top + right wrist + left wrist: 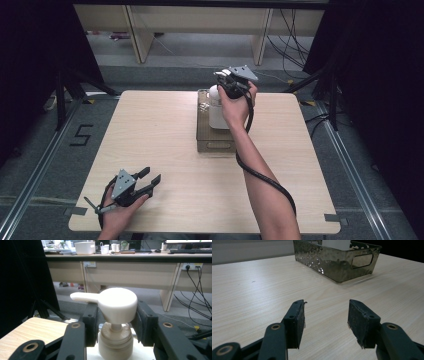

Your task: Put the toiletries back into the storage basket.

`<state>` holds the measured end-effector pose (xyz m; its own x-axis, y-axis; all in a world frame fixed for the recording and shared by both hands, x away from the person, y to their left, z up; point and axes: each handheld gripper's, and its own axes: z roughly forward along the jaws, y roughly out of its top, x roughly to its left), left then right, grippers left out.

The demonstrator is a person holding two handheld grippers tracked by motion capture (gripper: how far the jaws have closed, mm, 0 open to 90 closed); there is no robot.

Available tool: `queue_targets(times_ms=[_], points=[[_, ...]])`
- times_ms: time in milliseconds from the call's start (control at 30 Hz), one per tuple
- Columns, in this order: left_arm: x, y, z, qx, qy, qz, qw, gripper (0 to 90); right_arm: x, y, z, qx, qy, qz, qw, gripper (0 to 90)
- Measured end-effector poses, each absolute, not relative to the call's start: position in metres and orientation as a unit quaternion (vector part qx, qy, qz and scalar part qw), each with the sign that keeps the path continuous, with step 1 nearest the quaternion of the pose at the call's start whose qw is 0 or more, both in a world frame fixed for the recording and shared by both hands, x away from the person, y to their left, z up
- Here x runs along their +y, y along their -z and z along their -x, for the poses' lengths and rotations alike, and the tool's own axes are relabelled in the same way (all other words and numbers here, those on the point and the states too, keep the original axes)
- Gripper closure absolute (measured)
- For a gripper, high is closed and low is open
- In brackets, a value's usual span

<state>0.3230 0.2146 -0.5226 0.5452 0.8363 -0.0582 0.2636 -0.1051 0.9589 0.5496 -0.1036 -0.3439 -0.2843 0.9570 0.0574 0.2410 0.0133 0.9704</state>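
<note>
From the high view, my right hand-held gripper is up at the far middle of the counter, over the white pump bottle, which stands upright inside the dark metal basket. My left hand-held gripper sits at the near left corner of the counter, well apart from all that, jaws spread with nothing between them. Switching to the left gripper view, I see those two black pads wide open over bare wood, the hammered basket off ahead with the bottle's white body rising out of it. Now the right gripper view, and here's the action: the pump head sits squarely between my jaws, spout pointing left, the collar just below. The pads look pressed against either side of the head, so I judge I'm clenched on it, though the contact itself is partly hidden behind the head. To do this well, I reckon I should keep the bottle vertical and centred over the basket floor, ease it straight along its own axis so the base doesn't catch the basket wall, and avoid squeezing so hard that the round head slips out of my pads.
</note>
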Motion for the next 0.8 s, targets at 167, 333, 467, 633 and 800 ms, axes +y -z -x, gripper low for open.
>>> queue_targets(times_ms=[167, 333, 467, 633, 800], points=[[0.215, 0.523, -0.323, 0.395, -0.265, -0.694, 0.541, 46.9, -0.103, 0.348, -0.552, 0.622, -0.507, -0.481, 0.352, 59.8], [0.215, 0.523, -0.323, 0.396, -0.265, -0.694, 0.539, 46.9, -0.101, 0.352, -0.553, 0.622, -0.504, -0.490, 0.345, 59.8], [0.215, 0.523, -0.323, 0.395, -0.265, -0.694, 0.541, 46.8, -0.102, 0.355, -0.554, 0.625, -0.500, -0.484, 0.352, 59.7], [0.215, 0.523, -0.323, 0.396, -0.266, -0.696, 0.537, 46.8, -0.101, 0.355, -0.554, 0.633, -0.497, -0.478, 0.351, 59.6], [0.214, 0.523, -0.323, 0.394, -0.266, -0.695, 0.539, 46.7, -0.102, 0.354, -0.550, 0.636, -0.490, -0.474, 0.362, 52.2]])
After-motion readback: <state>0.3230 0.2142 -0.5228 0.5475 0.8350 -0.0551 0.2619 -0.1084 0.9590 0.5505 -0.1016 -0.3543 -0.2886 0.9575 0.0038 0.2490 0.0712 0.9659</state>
